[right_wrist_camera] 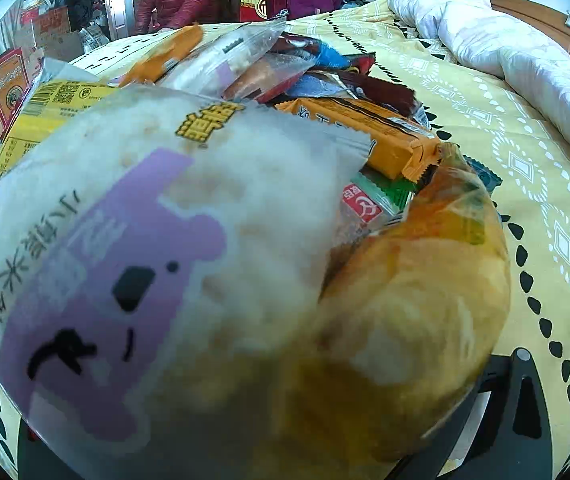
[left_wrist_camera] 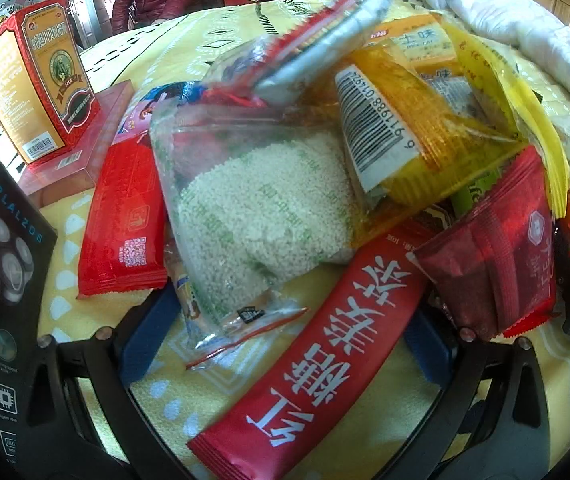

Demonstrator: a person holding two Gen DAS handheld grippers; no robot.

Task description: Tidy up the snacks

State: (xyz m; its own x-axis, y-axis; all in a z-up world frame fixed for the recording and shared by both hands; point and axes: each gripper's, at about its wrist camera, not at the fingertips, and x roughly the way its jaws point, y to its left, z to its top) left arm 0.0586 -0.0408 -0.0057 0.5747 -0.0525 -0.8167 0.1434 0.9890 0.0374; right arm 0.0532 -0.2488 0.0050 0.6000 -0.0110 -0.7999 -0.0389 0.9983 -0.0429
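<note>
A yellow patterned bed (left_wrist_camera: 213,28) carries a heap of snack packets (left_wrist_camera: 365,128) near its middle. The left hand-held gripper (left_wrist_camera: 285,344) is spread around a clear sesame-cake packet (left_wrist_camera: 261,208) and a red sachet (left_wrist_camera: 317,364). A white bear-print packet (right_wrist_camera: 133,264) and a bun (right_wrist_camera: 417,304) hide the right hand-held gripper's fingers; I cannot tell its state.

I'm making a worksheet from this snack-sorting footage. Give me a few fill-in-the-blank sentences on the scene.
1. The clear bag holds small white ____.
2. The long red sachet lies between the left gripper's ____ finger pads.
3. The orange-and-red box stands on a flat ____ box.
4. The bear on the white packet is ____.

Answers: grains; blue; red; purple
</note>
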